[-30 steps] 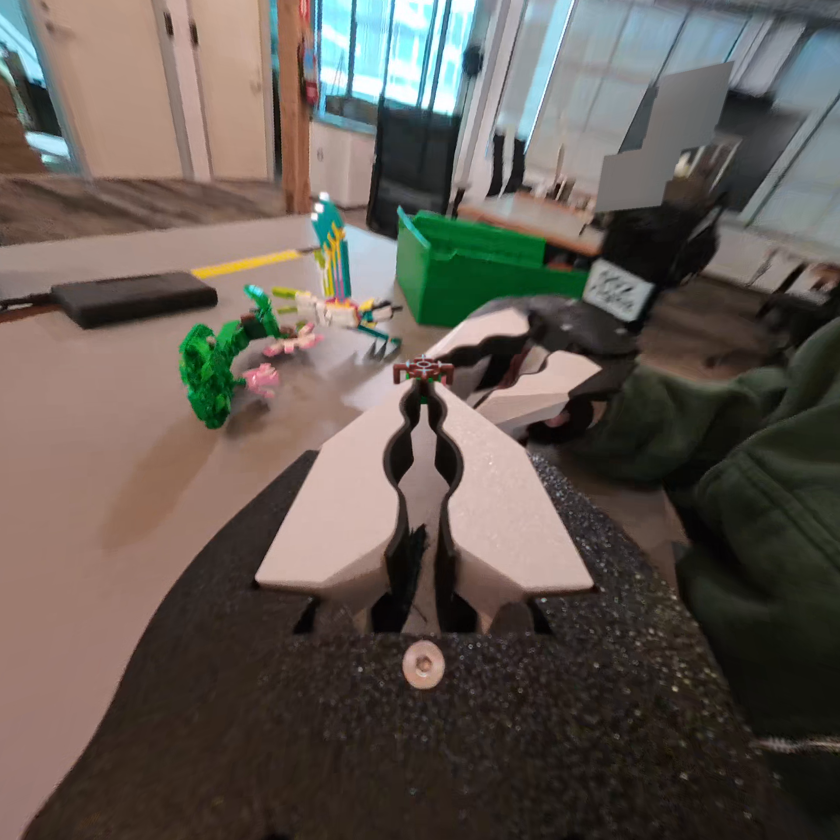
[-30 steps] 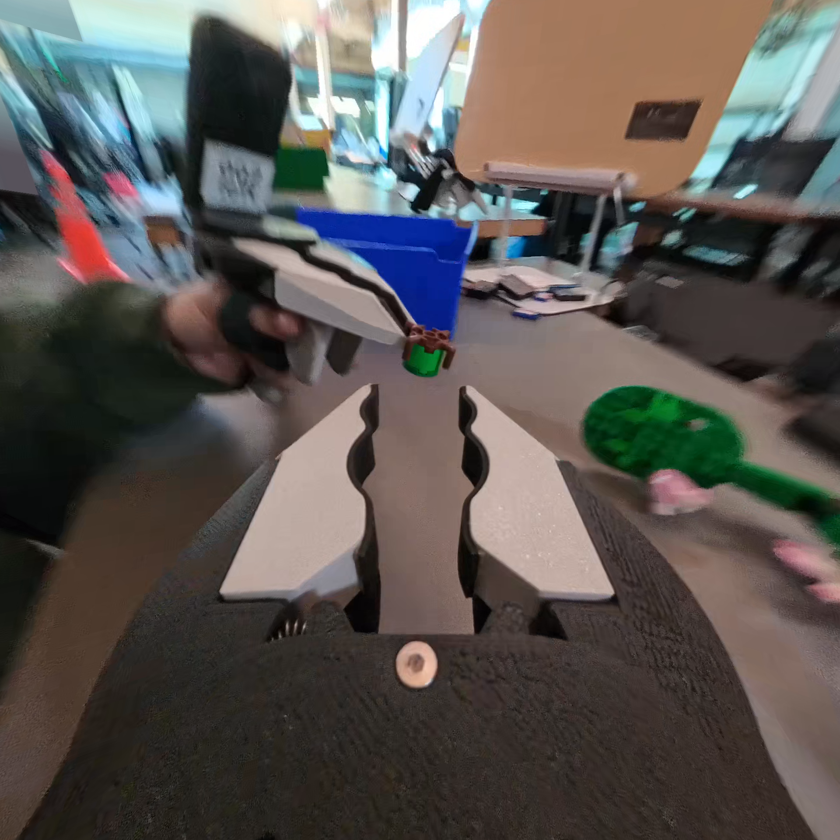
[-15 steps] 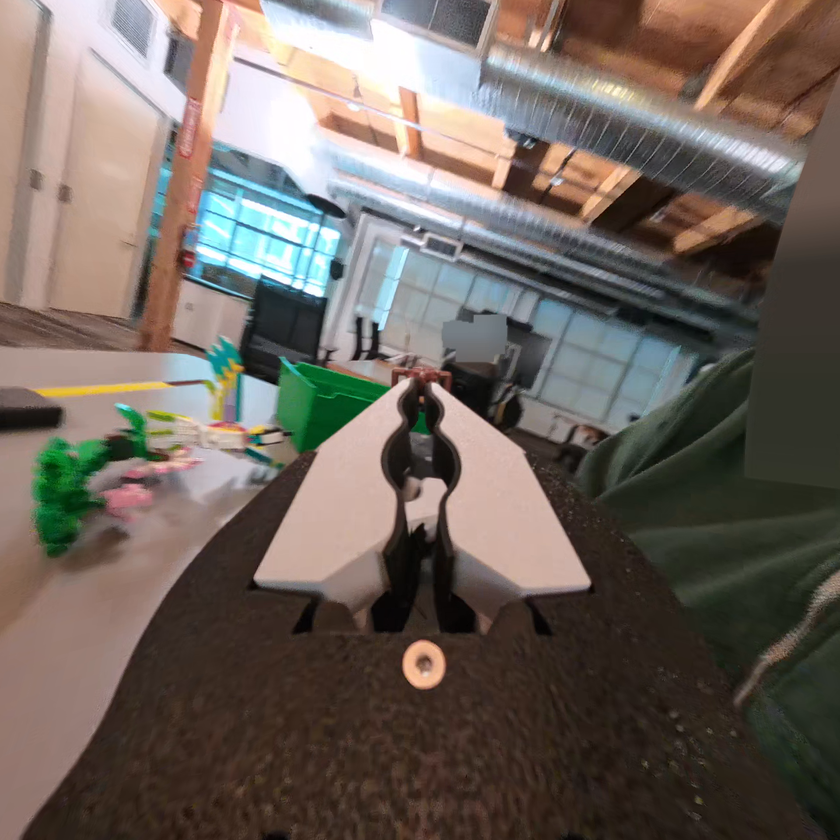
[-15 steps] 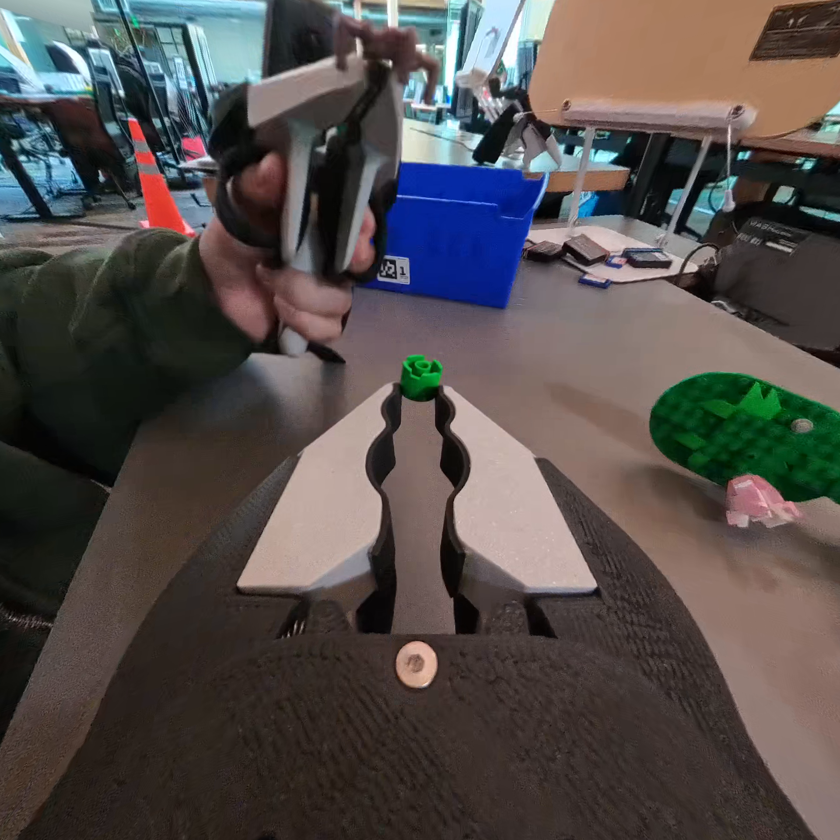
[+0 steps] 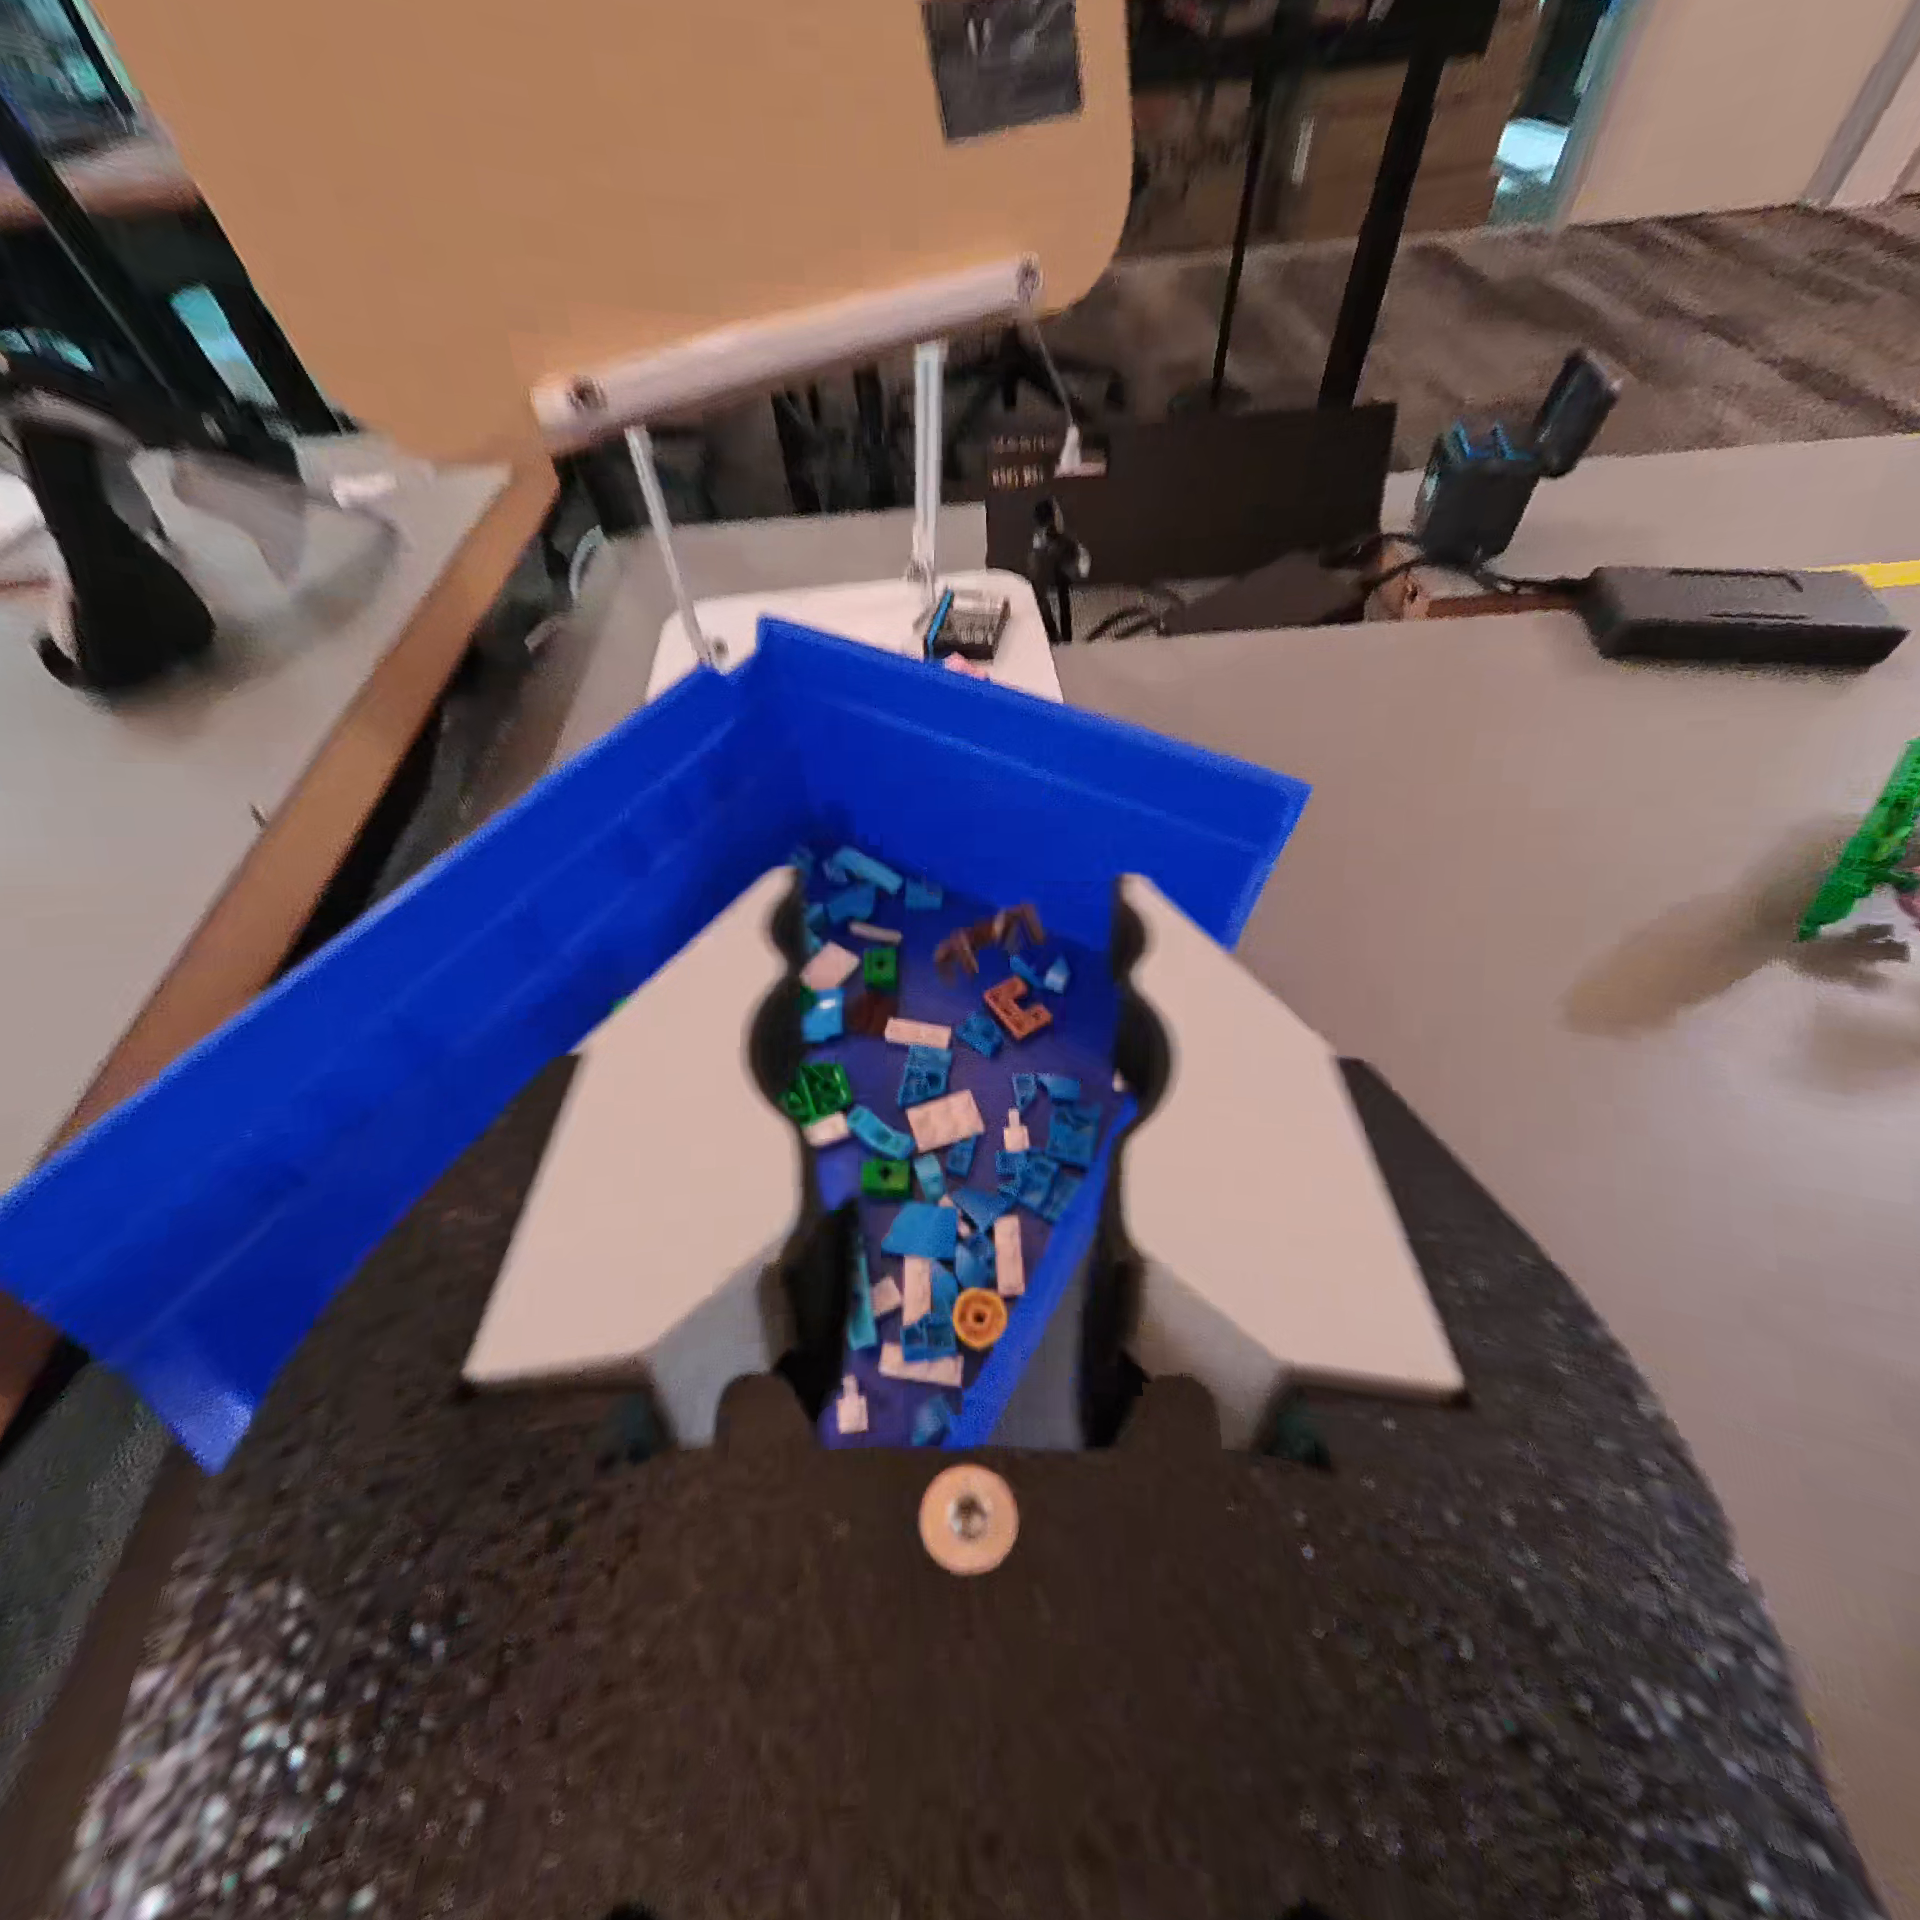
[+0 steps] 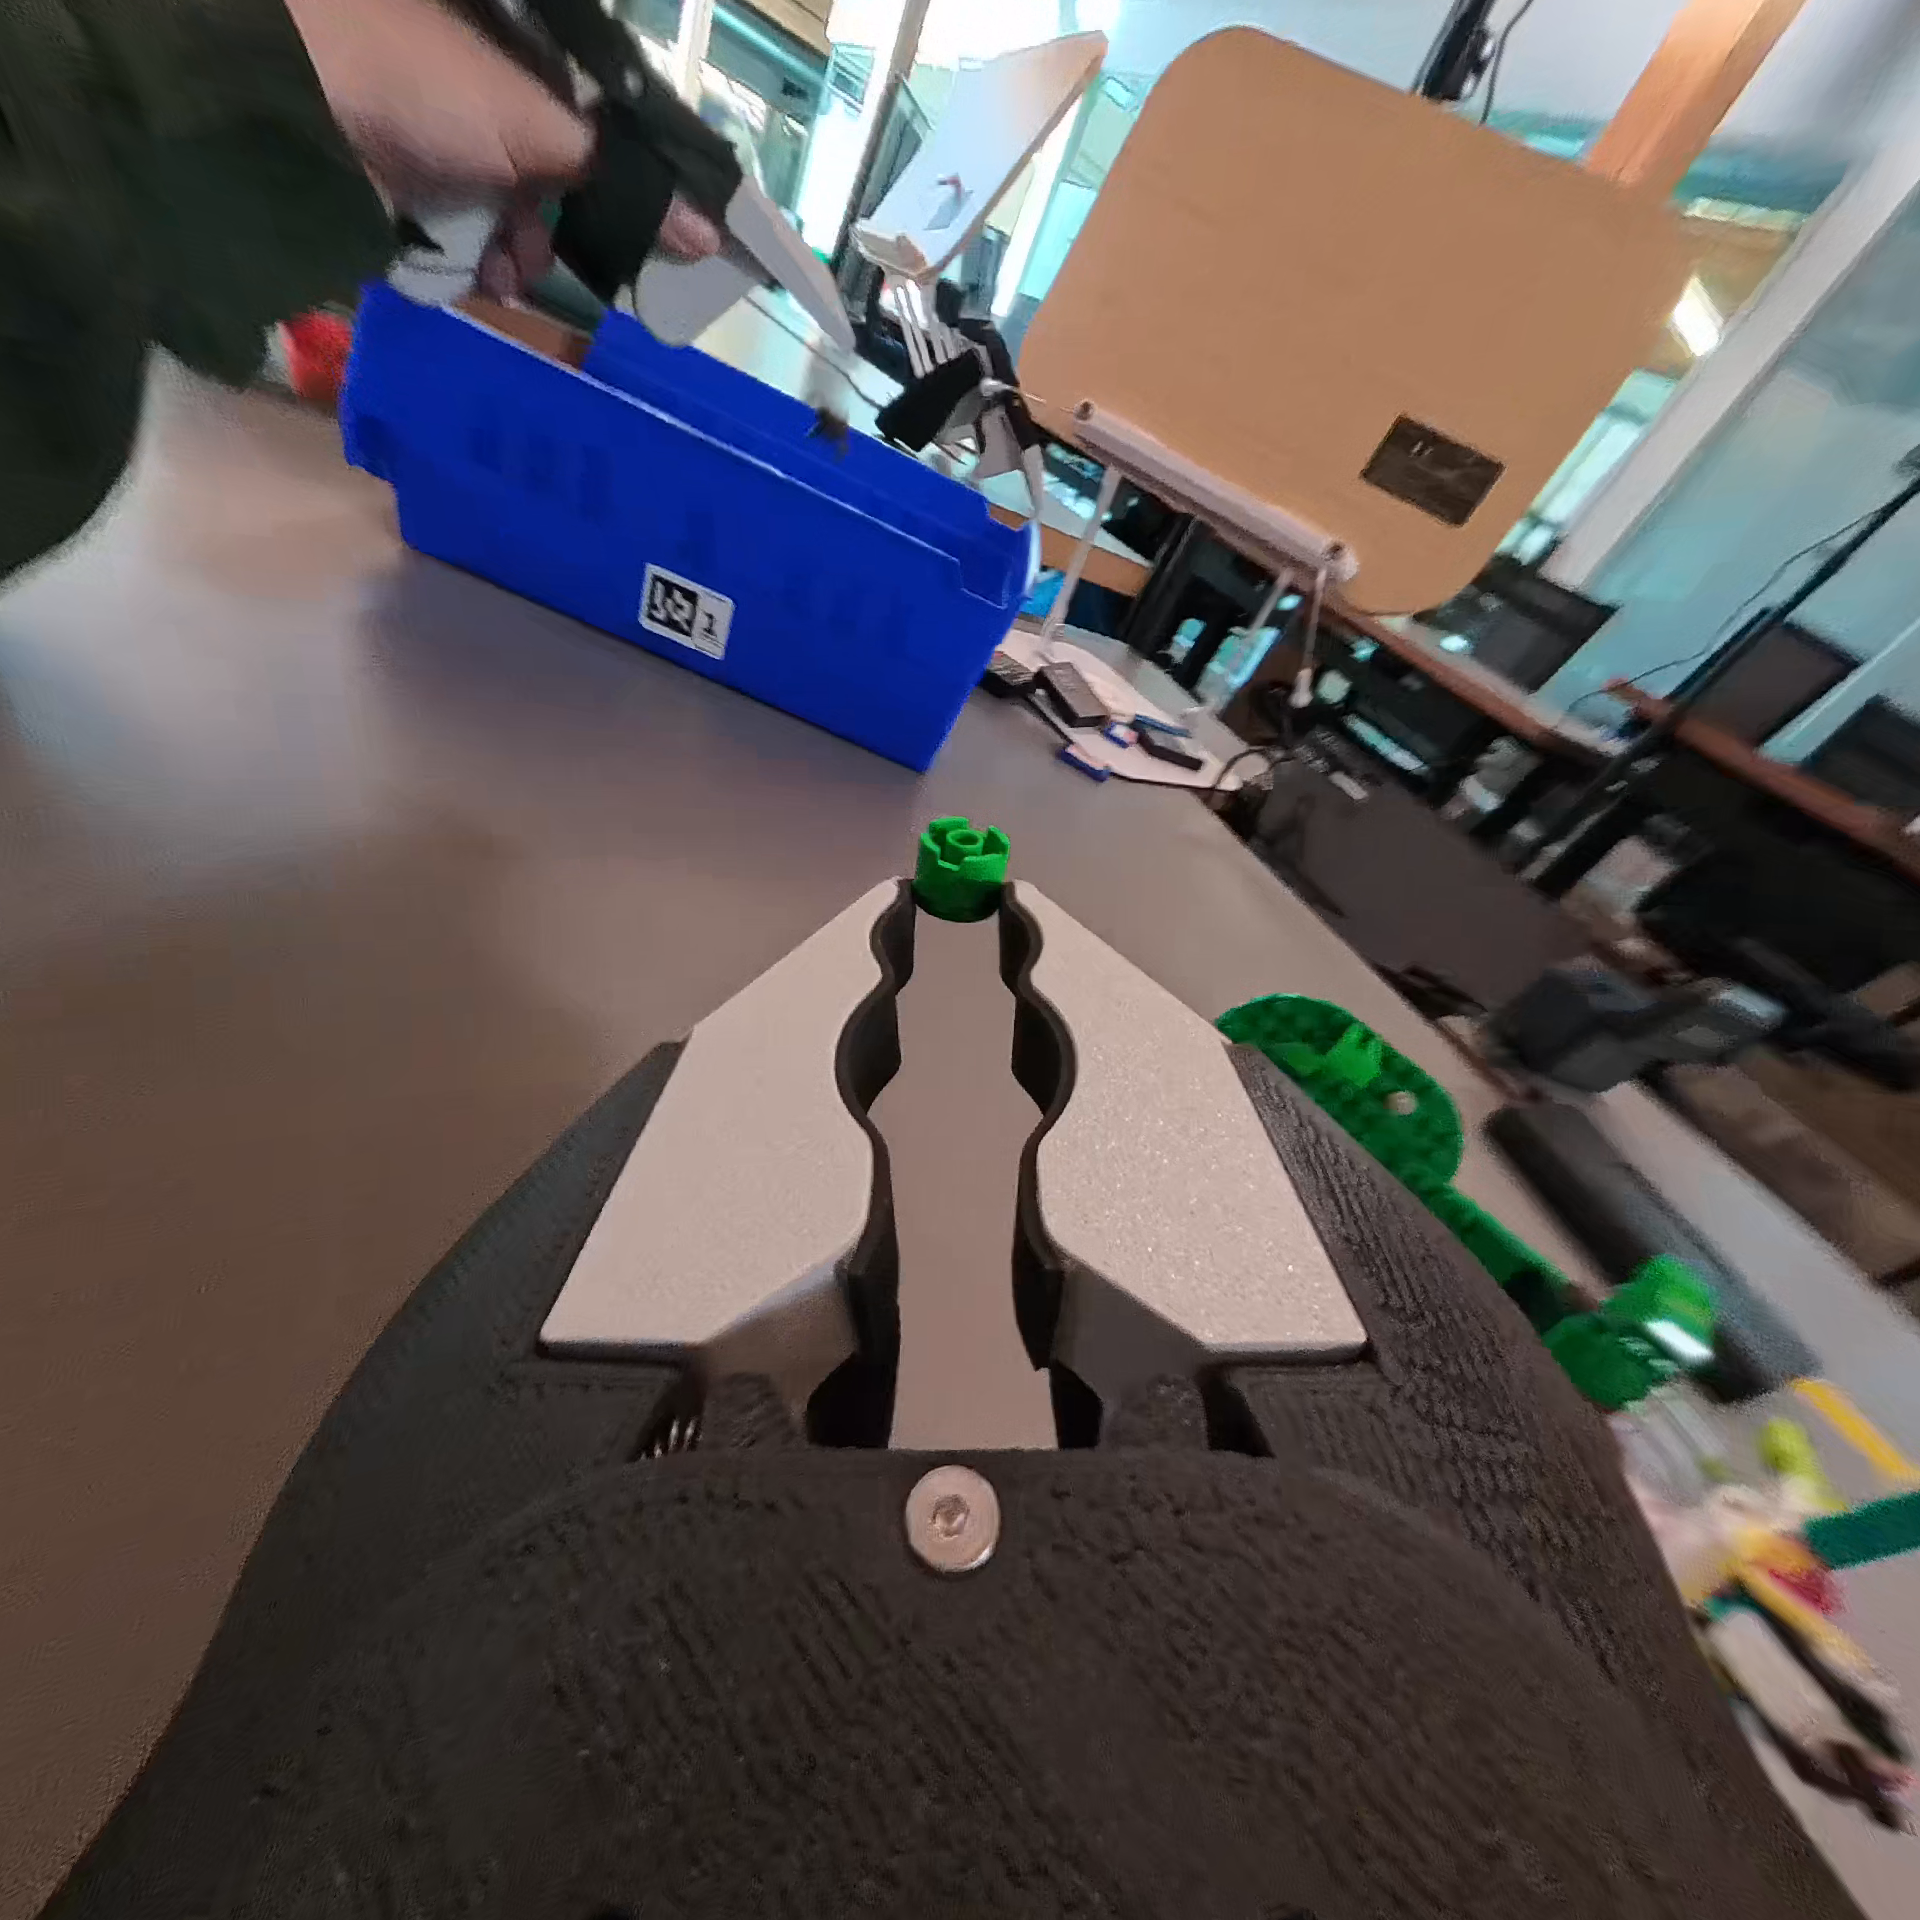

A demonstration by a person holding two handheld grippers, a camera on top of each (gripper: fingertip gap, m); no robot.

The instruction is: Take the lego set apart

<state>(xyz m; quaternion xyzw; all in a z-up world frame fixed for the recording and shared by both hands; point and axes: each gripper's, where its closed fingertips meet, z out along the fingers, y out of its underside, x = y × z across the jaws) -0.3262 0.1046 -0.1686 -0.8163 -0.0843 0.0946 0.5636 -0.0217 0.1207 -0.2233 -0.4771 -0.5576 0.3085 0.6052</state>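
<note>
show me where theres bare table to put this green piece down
Bare table lies between the right gripper holding the green round brick and the blue bin. Crowded at right: the green lego plate.

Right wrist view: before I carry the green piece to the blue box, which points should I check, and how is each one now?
1. Right tool shut on the green round brick: ok.
2. Grip firm enough: cannot tell; only the fingertips hold the brick's lower part.
3. Left tool open and empty: ok.
4. Space above the blue bin free: not ok; the left tool hangs over it.
5. Room in the bin: ok; the loose pieces cover only its floor.
6. Rest of the lego set lying on the table, beside the right tool: ok.
</note>
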